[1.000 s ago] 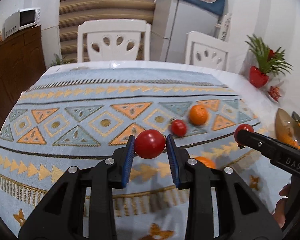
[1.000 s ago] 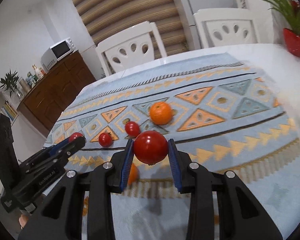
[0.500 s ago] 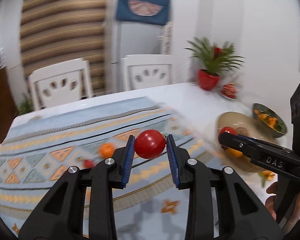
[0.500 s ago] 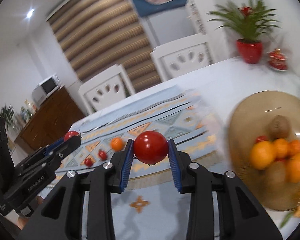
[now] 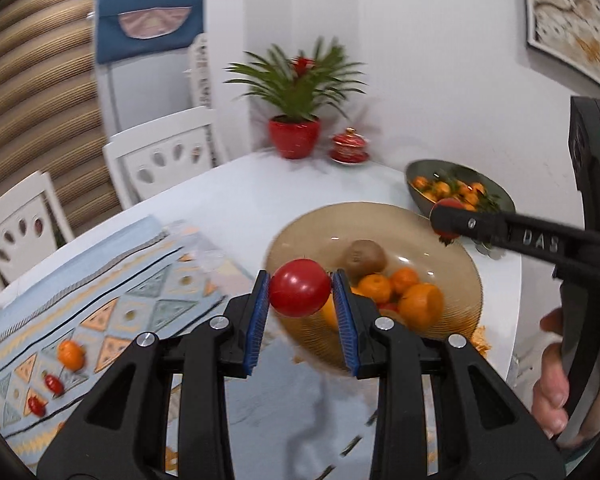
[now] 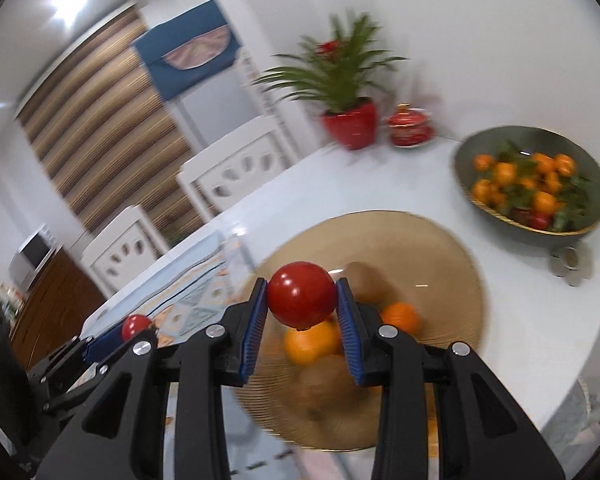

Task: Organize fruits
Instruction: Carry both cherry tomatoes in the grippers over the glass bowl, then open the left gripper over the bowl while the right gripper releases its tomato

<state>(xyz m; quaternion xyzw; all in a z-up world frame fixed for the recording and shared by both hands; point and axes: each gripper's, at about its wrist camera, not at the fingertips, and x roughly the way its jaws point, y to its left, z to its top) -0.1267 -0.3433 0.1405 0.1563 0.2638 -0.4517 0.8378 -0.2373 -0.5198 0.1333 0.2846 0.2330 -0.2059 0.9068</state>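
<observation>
Left gripper (image 5: 300, 294) clamped on a red tomato (image 5: 299, 287); right gripper (image 6: 302, 300) clamped on another tomato (image 6: 301, 294), "DAS" printed on its arm. Both hang over the amber bowl (image 5: 300, 236) w/ oranges & kiwi. Beyond the bowl: green bowl (image 6: 496, 140) of mandarins, red plant pot (image 5: 294, 136). Only the left view shows the loose orange (image 5: 71, 355) on the cloth, left of the bowl.

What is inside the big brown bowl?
The brown bowl holds oranges and a kiwi. The left tool and its tomato cover some fruit.
</observation>
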